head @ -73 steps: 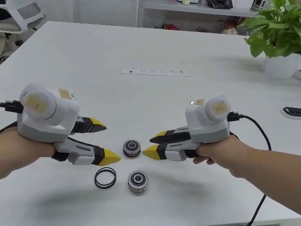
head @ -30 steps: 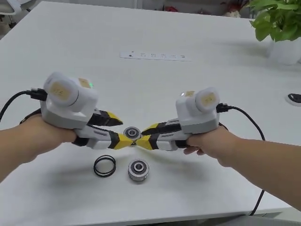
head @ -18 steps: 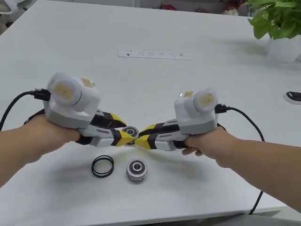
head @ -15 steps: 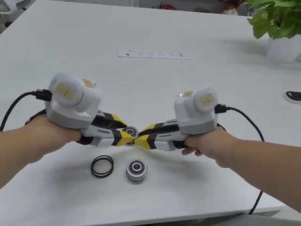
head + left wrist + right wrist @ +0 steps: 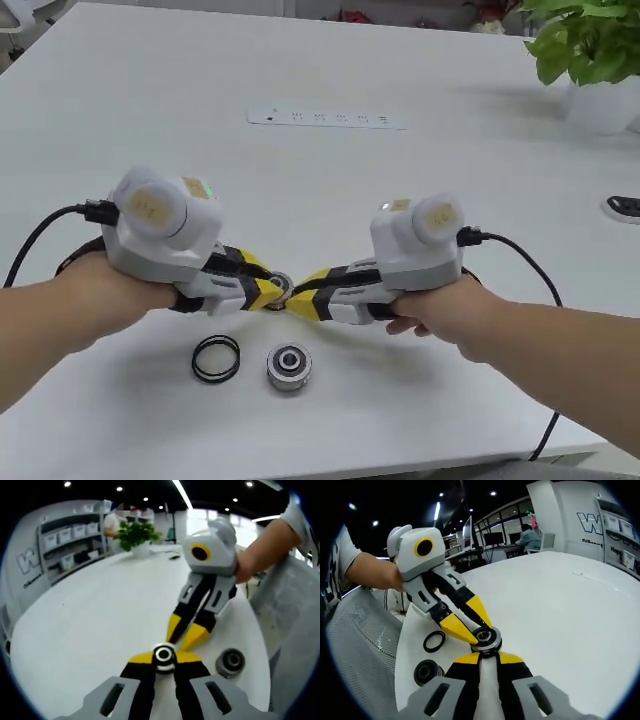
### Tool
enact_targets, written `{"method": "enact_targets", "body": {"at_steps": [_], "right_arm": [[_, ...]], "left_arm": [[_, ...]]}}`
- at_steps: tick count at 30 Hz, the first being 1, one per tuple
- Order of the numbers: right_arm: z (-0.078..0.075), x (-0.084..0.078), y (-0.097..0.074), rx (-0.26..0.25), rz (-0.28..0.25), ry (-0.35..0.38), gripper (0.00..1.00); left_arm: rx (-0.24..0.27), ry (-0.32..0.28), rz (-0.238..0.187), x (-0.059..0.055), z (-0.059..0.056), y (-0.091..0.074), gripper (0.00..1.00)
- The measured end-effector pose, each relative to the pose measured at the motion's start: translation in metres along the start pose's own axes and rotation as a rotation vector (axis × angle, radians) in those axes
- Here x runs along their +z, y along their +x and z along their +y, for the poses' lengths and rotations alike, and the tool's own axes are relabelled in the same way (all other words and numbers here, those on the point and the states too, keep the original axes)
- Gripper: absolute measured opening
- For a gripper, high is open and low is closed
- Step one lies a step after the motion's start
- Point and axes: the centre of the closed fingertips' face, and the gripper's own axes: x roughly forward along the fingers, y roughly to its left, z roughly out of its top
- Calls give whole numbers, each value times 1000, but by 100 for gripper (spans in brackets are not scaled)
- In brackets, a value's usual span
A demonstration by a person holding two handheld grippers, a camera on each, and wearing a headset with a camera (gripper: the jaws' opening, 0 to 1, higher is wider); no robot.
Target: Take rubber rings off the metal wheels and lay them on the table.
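Head view: left tongs (image 5: pixel 262 292) and right tongs (image 5: pixel 300 288), well apart seconds ago, now meet at the wheel (image 5: pixel 277 288), low over the table (image 5: pixel 330 190); a loose ring (image 5: pixel 216 358) and a bare wheel (image 5: pixel 289 366) lie nearby.
Left gripper view: left tongs (image 5: pixel 164 657) clamp the wheel (image 5: pixel 164 655).
Right gripper view: right tongs (image 5: pixel 487 656) sit nearly closed at the wheel's (image 5: pixel 487 637) rim; I cannot tell whether they grip.
Meaning: one ring is off, and the second pull looks about to start.

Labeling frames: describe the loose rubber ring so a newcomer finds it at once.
On the white table, look at the near edge, just below where the left gripper and right gripper meet. Two round things lie there side by side: the ring is the left one, a thin black hoop with bare table showing through, unlike the metal wheel beside it.
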Motion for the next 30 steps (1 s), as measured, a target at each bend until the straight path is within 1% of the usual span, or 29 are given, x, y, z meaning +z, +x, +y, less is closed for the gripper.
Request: {"method": "enact_targets", "body": {"at_steps": [1, 3, 6, 8, 9, 11, 15, 17, 18, 19, 22, 25, 26, 27, 29, 30], "right_arm": [[-1, -1, 0, -1, 2, 0, 6], [-3, -2, -1, -3, -1, 22, 2], [-3, -1, -1, -4, -4, 35, 2], [-4, -1, -1, -7, -8, 59, 1], [-5, -1, -1, -10, -12, 82, 1], [-6, -1, -1, -13, -28, 160, 0], [-8, -1, -2, -15, -45, 201, 0], [-9, 1, -2, -15, -78, 302, 0], [-12, 2, -3, -21, -102, 359, 0], [-13, 2, -4, -24, -110, 377, 0], [-13, 2, -5, -22, -114, 379, 0], [-14, 4, -6, -20, -132, 410, 0], [-15, 10, -7, -17, -173, 444, 0], [-15, 14, -9, -9, -196, 490, 0], [-15, 11, -9, -9, -183, 473, 0], [-14, 12, -9, -9, -184, 472, 0]], "left_arm": [[-5, 2, 0, 0, -1, 0, 14], [-5, -6, 0, 0, -2, -2, 14], [-6, -9, -2, 1, -3, -3, 14], [-4, -10, -4, 1, -4, -3, 14], [-3, -10, -5, 1, -4, -4, 14], [0, -10, -7, 1, -4, -4, 14], [4, -9, -6, 1, -3, -4, 14], [5, -9, -6, 1, -3, -4, 13], [5, -10, -5, 1, -2, -4, 13], [6, -10, -5, 1, -2, -4, 13], [12, -10, -2, 0, -1, -3, 13], [15, -13, -1, 0, -1, -3, 13], [14, -12, 0, 0, -1, -3, 13], [14, -11, 1, 0, -1, -4, 13], [14, -10, 3, 0, -1, -4, 13], [15, -9, 3, 0, 0, -3, 13]]}}
